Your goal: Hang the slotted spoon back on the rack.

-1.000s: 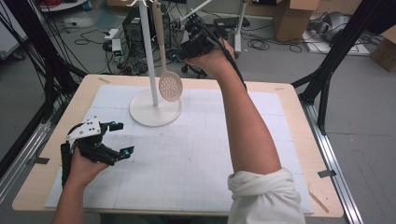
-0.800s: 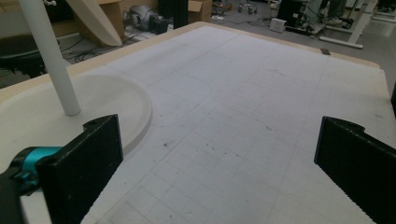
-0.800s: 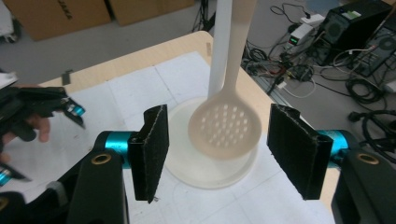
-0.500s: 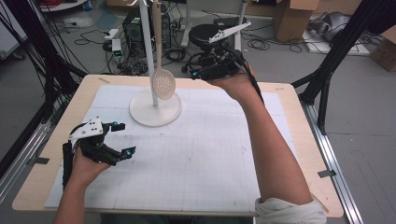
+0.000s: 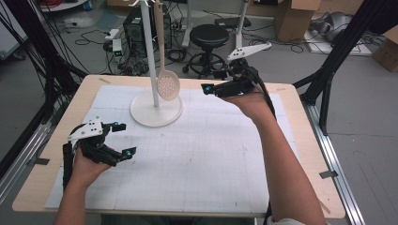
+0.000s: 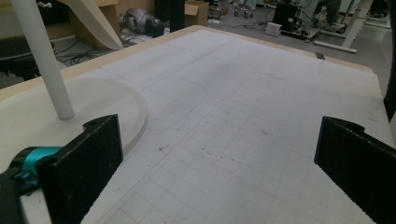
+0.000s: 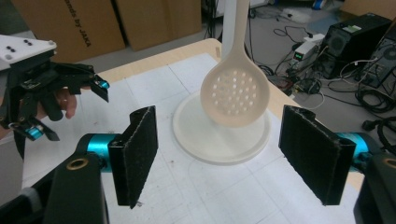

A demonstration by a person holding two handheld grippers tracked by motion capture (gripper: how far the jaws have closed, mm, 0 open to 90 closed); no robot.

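**Right gripper drawn back from hanging skimmer**

Pulled away to the right since a second ago, off the stand and out over the table's far edge: right gripper (image 5: pixel 217 87), jaws wide apart and holding nothing. In the right gripper view, aimed back at the skimmer (image 7: pixel 235 93), perforated bowl framed in the gap between the two pads, well short of contact. Hardly shifted over the same second: left gripper (image 5: pixel 119 139), near the table's left front corner, jaws likewise spread and empty, resting just over the gridded mat (image 5: pixel 202 154).

Skimmer hanging upright from the top of the white stand (image 5: pixel 156 110), bowl down, dangling just above the round base and beside the pole, touching neither gripper.

Judged from this: hanging apparently done, tool seated on its hook and released. Left to do, little beyond clearing the hand back toward the near side; no other utensil visible on the mat.

Readable writing: on a cardboard box (image 7: pixel 70 23) behind the table, "nds by JAKA", the start cut off. Nothing legible on skimmer or stand.
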